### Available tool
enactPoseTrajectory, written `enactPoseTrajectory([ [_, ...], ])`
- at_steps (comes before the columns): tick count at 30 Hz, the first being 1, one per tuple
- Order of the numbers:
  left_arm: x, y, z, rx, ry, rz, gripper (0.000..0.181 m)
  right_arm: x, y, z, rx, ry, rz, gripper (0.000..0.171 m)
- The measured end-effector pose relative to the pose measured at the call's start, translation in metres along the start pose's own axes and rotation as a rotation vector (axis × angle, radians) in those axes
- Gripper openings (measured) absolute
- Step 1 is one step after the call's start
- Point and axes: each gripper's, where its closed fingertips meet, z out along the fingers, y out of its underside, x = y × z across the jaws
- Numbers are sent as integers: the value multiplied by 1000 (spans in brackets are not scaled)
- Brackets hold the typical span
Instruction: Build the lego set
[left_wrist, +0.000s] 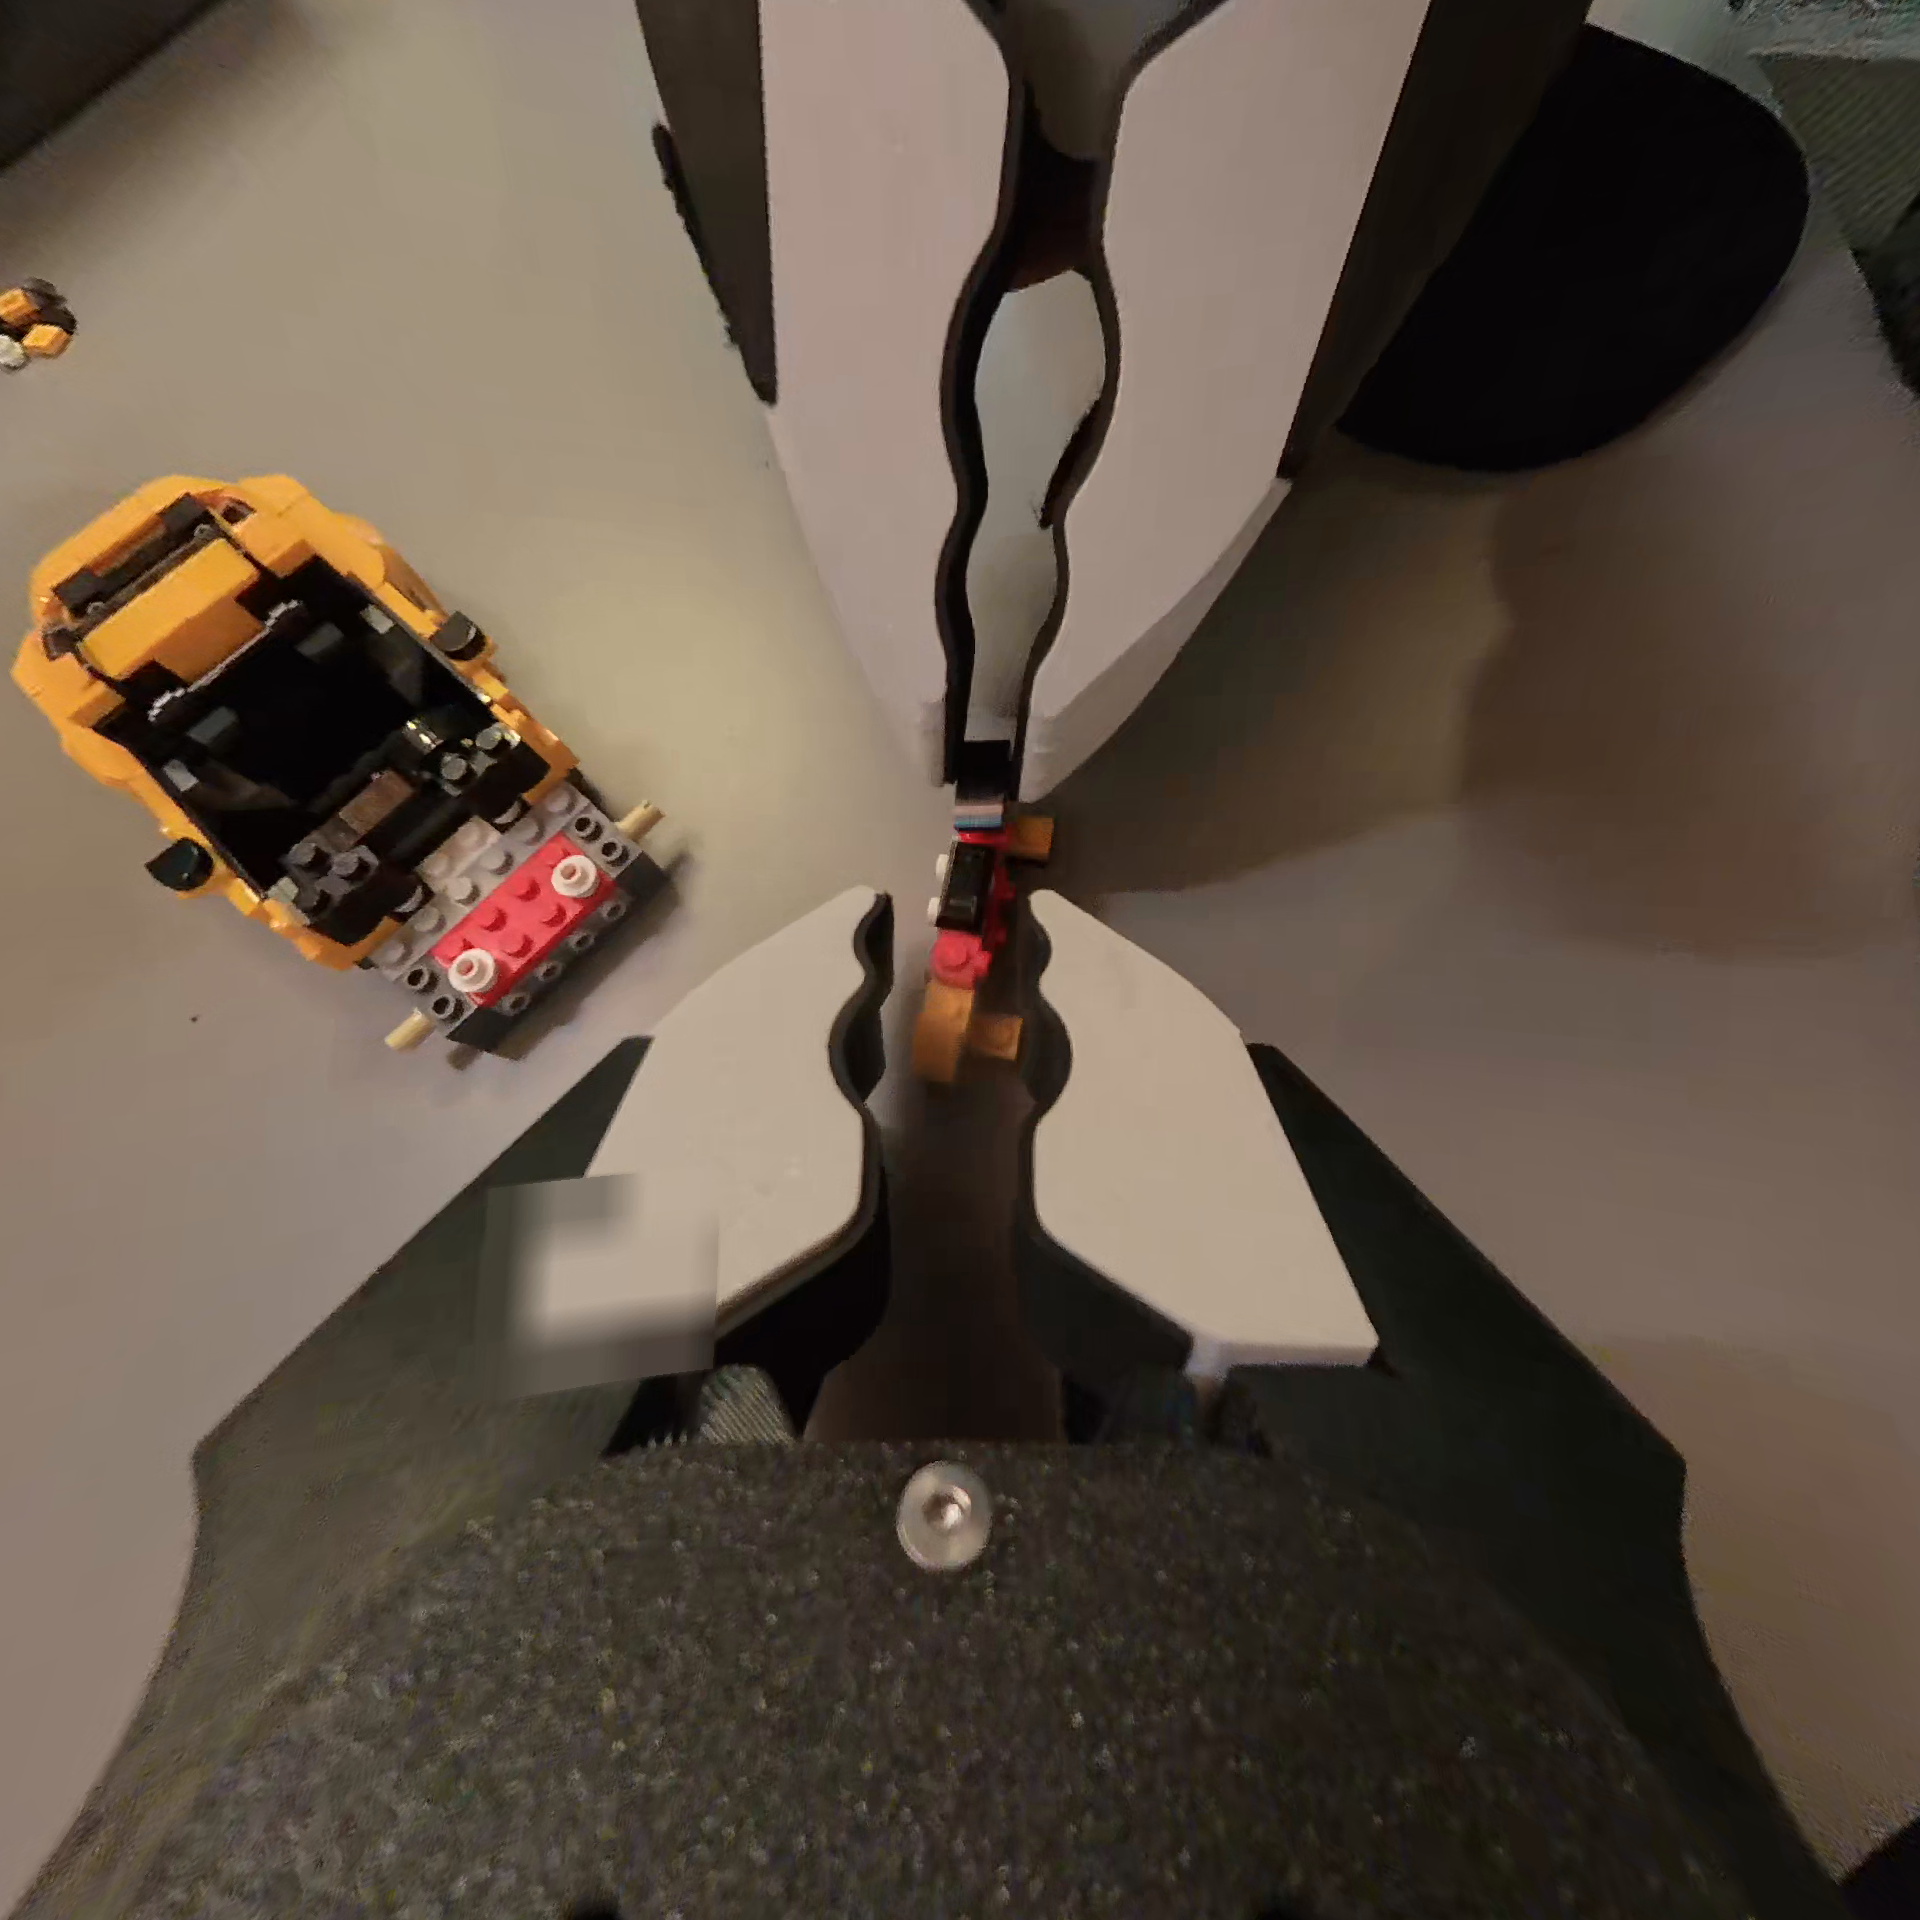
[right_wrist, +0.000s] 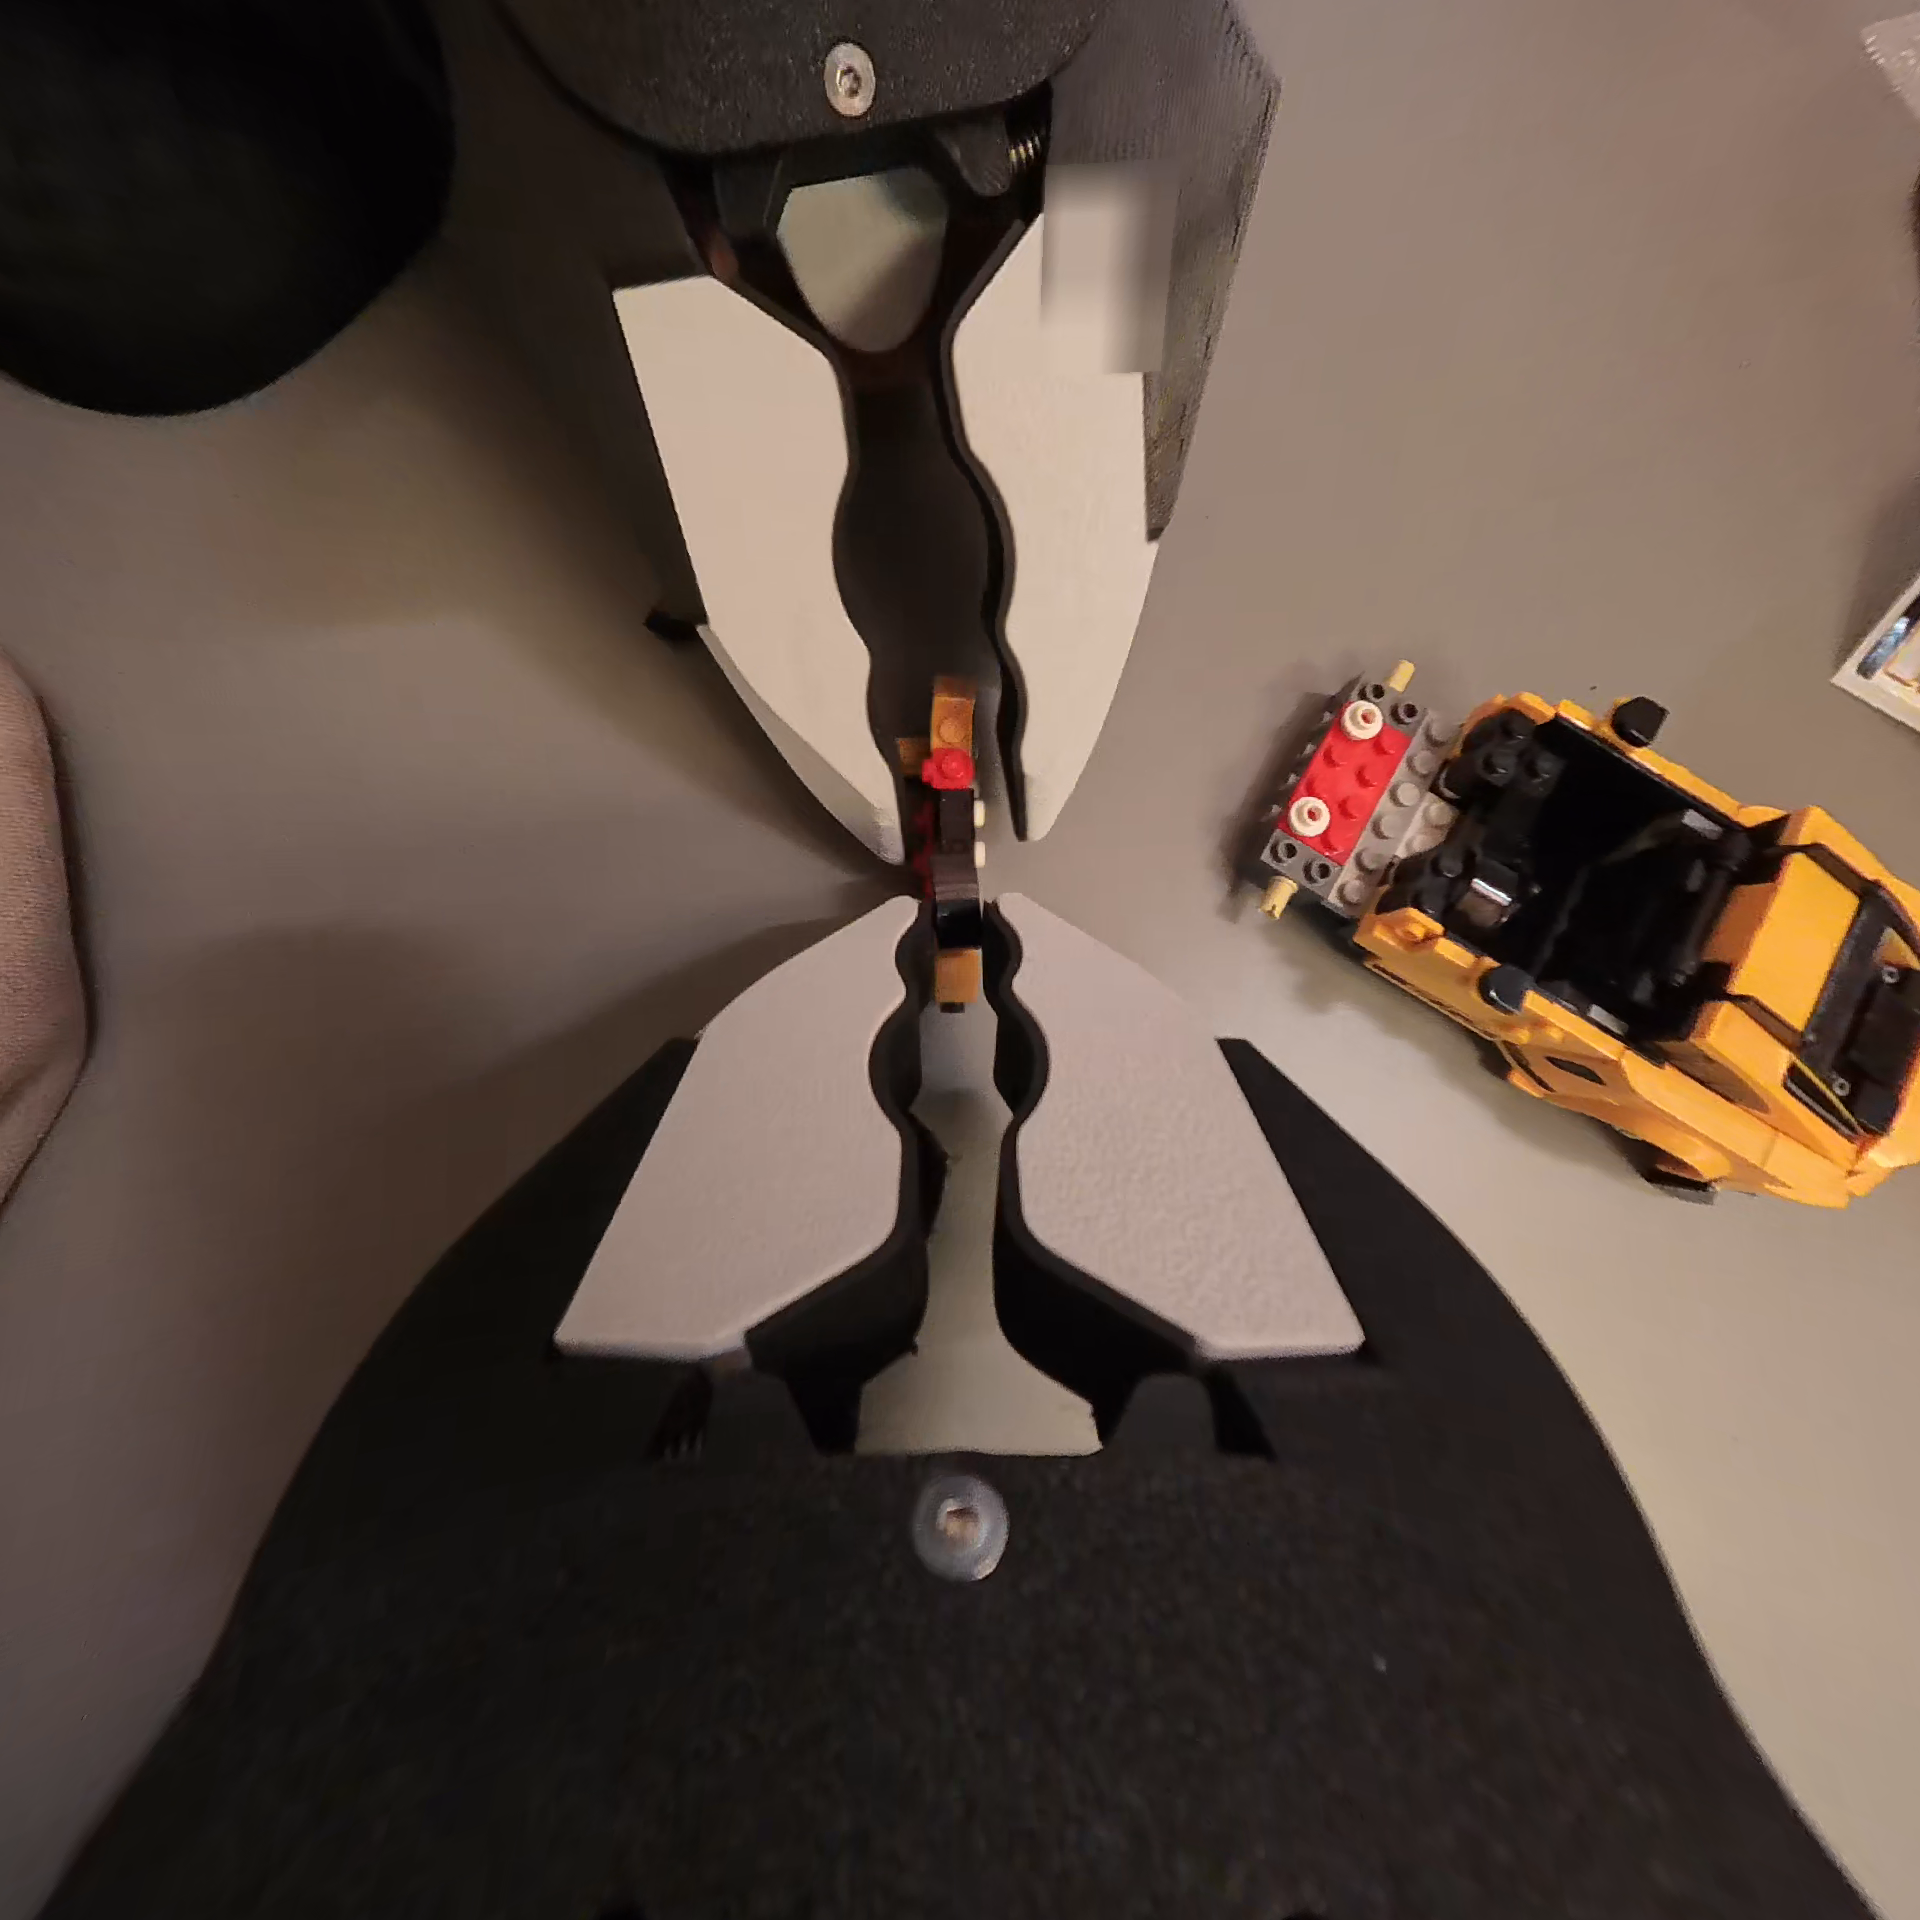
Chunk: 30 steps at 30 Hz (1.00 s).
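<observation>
Both tools meet tip to tip over the table (left_wrist: 1558, 935), sharing one small sub-assy (left_wrist: 971, 914).

- L gripper (left_wrist: 961, 966): clamped on the near end of the sub-assy, the orange/red bit. Its right finger (left_wrist: 1132, 1091) touches the part; left finger contact is hard to confirm, a thin gap may be there.
- R gripper (right_wrist: 951, 966): pinching the orange and black end nearest it. Jaws narrow, pads close on both sides.
- Sub-assy: black, red, orange pieces plus white studs, held in the air just ahead of both sets of tips, clear of the table as far as we can tell.

Progress (our read):
- Car (left_wrist: 301, 727) sits well off to the L gripper's left, and to the R gripper's right in its own view. Orange body mostly built, cabin open, no roof.
- Rear deck bare: red plate (left_wrist: 525, 920), grey plates, tan axle pins exposed. No wheels seen.
- We judge the sub-assy is for that open rear end. Still to do: finish it, seat it on the car, then roof and wheels. Maybe past halfway.

Hard to see:
- Sub-assy's true shape; fingers cover most of it.
- Loose parts (left_wrist: 31, 322) at far left of the L view, tiny, cut by the edge.
- Dark round object (left_wrist: 1579, 260) behind the R gripper, unidentified.
- Paper corner (right_wrist: 1886, 665) at the R view's right edge, cut off.
</observation>
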Motion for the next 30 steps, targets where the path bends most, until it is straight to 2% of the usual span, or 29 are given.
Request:
enactPoseTrajectory([
  [3,1,0,0,2,-7,11,15,0,2,2,-26,-9,4,8],
  [16,6,0,-2,3,8,-3,15,-1,4,3,-90,-19,-6,8],
  [21,5,-14,-8,84,33,-66,19,-1,4,3,-104,-17,-27,8],
  [30,5,-17,0,75,29,-75,8,-1,7,5,-111,-17,-47,8],
])
